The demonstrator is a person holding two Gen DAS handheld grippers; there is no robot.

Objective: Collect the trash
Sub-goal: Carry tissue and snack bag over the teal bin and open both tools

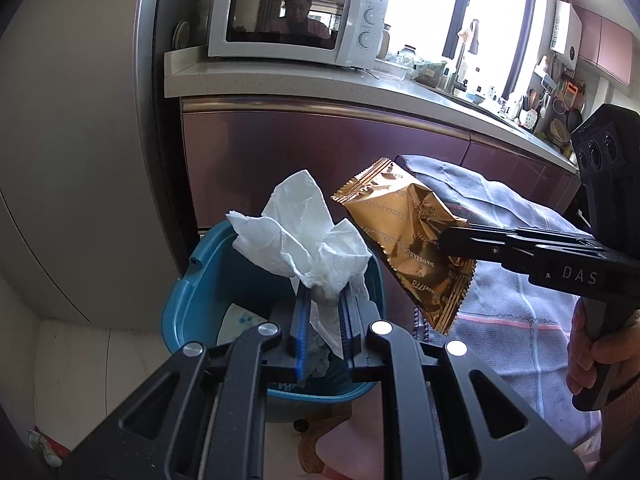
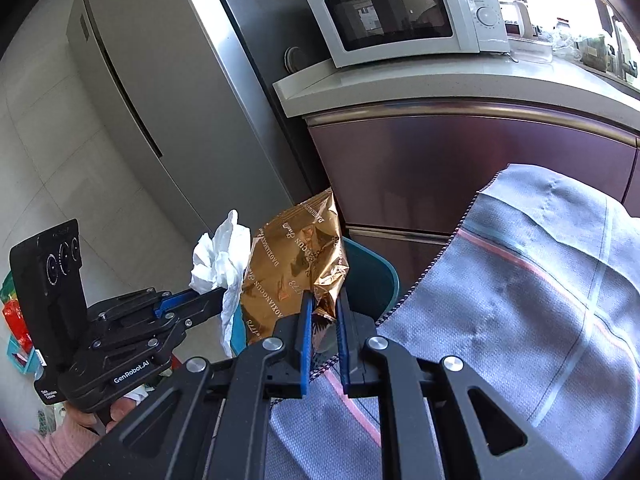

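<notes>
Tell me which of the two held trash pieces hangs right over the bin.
The crumpled white paper tissue, over the teal plastic bin; the gold foil wrapper hangs beside it.

Legible markings. The microwave (image 1: 294, 16) carries the brand "Galanz" above its two dials. The gold wrapper (image 2: 294, 264) is printed repeatedly with "DAOXIANGCUN" and the number "1773", mirrored in the left wrist view. The right gripper (image 1: 444, 244) shows "DAS" on its body. The left gripper (image 2: 218, 296) bears "GenRobot.AI"; a smaller label below is unreadable.

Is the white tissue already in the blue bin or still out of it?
Out. The crumpled white tissue is clamped between the left gripper's fingers, held above the open blue bin.
</notes>
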